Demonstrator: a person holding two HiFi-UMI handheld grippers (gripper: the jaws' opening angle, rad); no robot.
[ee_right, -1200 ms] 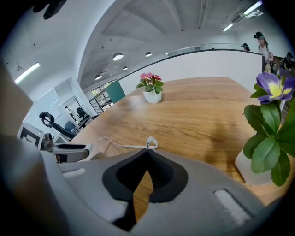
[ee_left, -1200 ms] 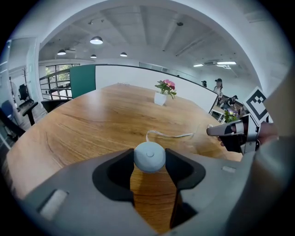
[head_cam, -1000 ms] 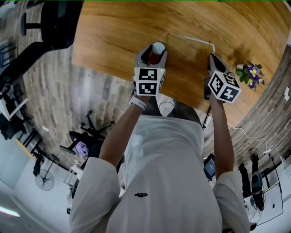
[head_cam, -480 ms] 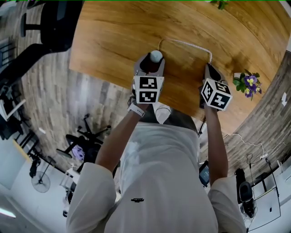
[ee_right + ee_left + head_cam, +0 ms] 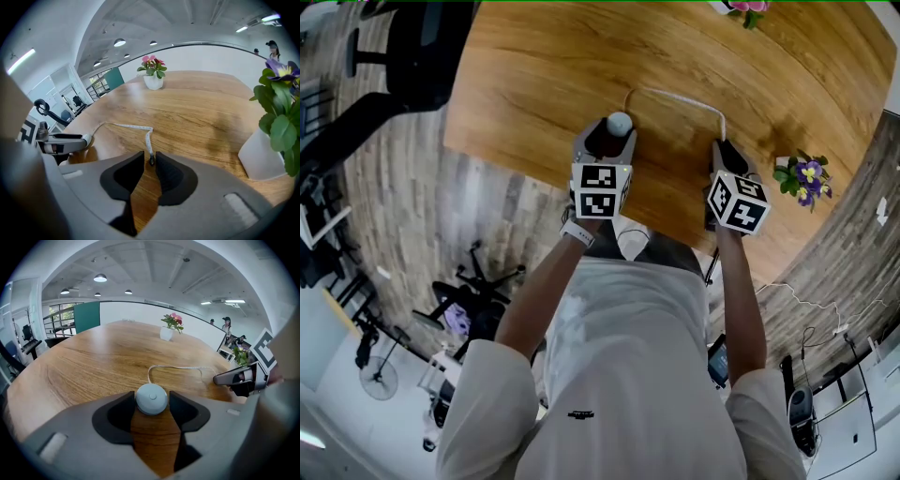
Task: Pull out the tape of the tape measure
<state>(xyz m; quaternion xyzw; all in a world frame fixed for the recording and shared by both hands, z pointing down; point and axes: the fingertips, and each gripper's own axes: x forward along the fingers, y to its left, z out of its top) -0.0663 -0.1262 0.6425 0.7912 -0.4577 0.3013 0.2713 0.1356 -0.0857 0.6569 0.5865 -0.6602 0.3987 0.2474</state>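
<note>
Pull done: my left tool (image 5: 151, 405) pinches the tape measure (image 5: 151, 397), right tool (image 5: 150, 162) just spread, tape end (image 5: 150, 159) loose between; next I'd withdraw.

The bench (image 5: 534, 66) under the left tongs (image 5: 151, 401) is wood, clear-grained with a satin sheen; the tongs' shell looks matt grey plastic, the pads (image 5: 115, 420) dull black. Between them the tape measure (image 5: 151, 398) is smooth pale plastic; its tape (image 5: 178, 366) beyond looks cloth-like.
</note>
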